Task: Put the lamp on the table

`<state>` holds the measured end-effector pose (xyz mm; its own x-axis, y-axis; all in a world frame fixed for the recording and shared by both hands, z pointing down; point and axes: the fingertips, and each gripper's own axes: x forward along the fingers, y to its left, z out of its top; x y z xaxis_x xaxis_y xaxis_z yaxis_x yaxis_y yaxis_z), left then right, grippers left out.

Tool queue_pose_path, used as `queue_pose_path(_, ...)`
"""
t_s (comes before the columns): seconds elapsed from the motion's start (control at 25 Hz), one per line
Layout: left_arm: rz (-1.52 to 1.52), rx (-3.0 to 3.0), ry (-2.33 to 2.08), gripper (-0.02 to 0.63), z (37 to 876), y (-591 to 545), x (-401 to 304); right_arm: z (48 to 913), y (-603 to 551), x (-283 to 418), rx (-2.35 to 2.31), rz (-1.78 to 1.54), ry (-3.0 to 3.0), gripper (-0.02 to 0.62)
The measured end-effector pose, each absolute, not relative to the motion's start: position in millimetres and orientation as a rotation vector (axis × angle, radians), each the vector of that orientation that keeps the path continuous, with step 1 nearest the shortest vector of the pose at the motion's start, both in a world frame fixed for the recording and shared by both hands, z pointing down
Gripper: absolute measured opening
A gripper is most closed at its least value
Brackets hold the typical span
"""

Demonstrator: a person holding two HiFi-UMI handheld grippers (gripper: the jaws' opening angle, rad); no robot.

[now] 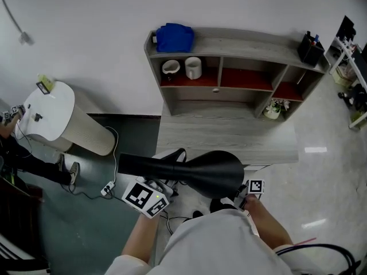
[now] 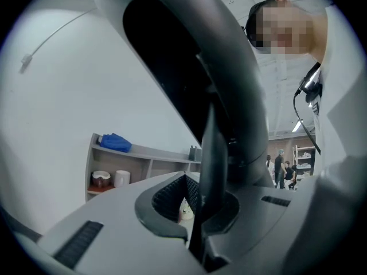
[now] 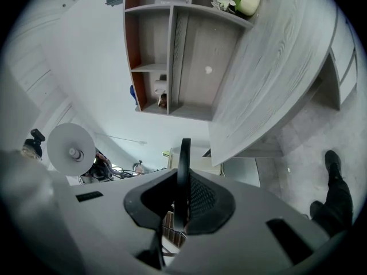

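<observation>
I hold the black lamp (image 1: 189, 168) just short of the table (image 1: 229, 139), at its near edge. My left gripper (image 2: 198, 208) and right gripper (image 3: 182, 202) are each clamped on a thin black part of it, perhaps a rim.

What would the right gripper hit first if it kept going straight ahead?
Apart from the lamp it grips, the right gripper would probably meet the near edge of the desk; depth is unclear.

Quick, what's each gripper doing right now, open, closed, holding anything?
Left gripper: shut on the black lamp.
Right gripper: shut on the same lamp.
</observation>
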<state>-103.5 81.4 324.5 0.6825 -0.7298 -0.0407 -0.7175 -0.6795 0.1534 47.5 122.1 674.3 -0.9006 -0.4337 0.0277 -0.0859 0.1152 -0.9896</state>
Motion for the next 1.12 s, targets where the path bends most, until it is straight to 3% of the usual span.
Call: queue_pose_path(1.12,-0.168,2.664,-1.407,0.006,335,-36,-80,682,-21,83,-0.379,-1.895,2.245,0.040)
